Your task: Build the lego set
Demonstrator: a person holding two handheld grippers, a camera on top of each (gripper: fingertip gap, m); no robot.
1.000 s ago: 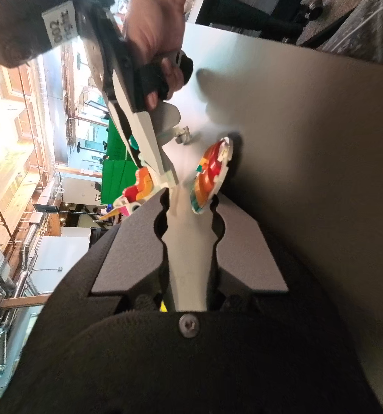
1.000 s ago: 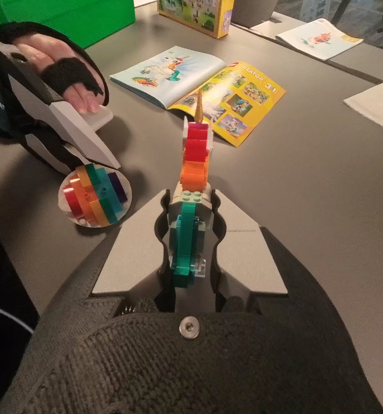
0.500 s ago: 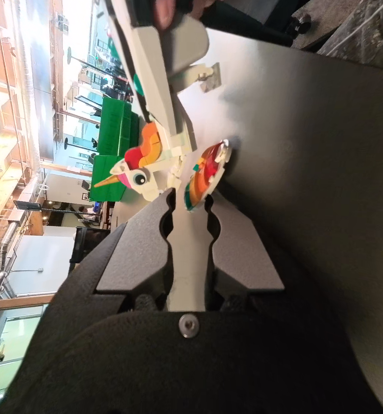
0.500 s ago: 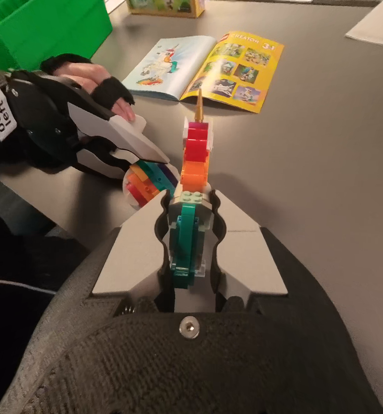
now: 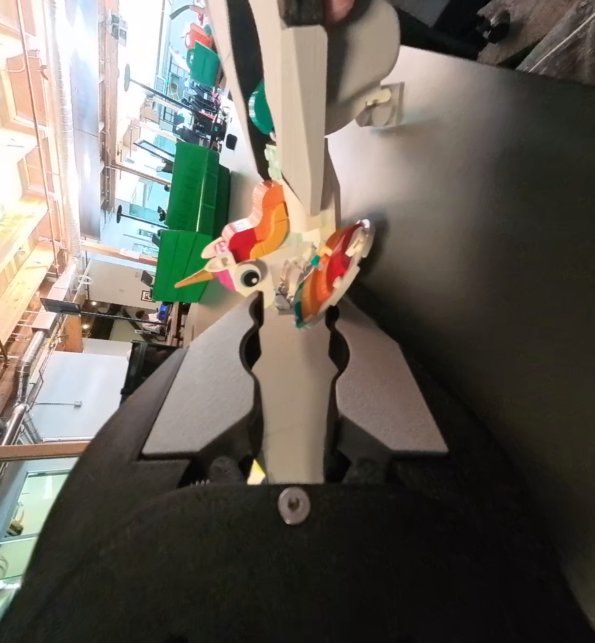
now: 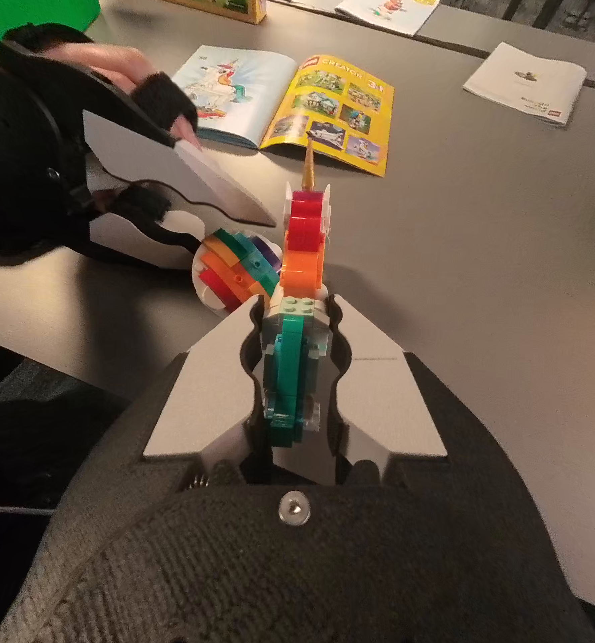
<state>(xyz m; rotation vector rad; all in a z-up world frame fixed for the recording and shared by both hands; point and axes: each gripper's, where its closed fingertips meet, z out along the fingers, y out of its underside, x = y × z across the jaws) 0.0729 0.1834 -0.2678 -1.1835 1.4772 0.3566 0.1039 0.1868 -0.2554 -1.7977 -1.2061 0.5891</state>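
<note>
My right gripper (image 6: 296, 299) is shut on the body of a white lego unicorn (image 6: 301, 348) with a rainbow mane and a gold horn. It holds the unicorn just above the grey table (image 6: 463, 278). A round white disc with rainbow bricks (image 6: 237, 268) lies on the table right beside the unicorn's left side. My left gripper (image 5: 294, 306) is rolled on its side and open, with the disc's edge (image 5: 327, 275) at its fingertips. From the left wrist view, the unicorn's head (image 5: 251, 264) sits against the disc, with the right gripper (image 5: 299, 139) behind it.
An open instruction booklet (image 6: 282, 104) lies beyond the unicorn, and a white booklet (image 6: 525, 83) at the far right. A yellow box (image 6: 226, 7) and green bins (image 6: 28, 17) stand at the back left. The table's edge runs close on the left (image 6: 45, 348).
My right gripper has carried the unicorn left and forward until it sits against the rainbow disc. My left gripper has come closer to the disc, its jaws still open.
</note>
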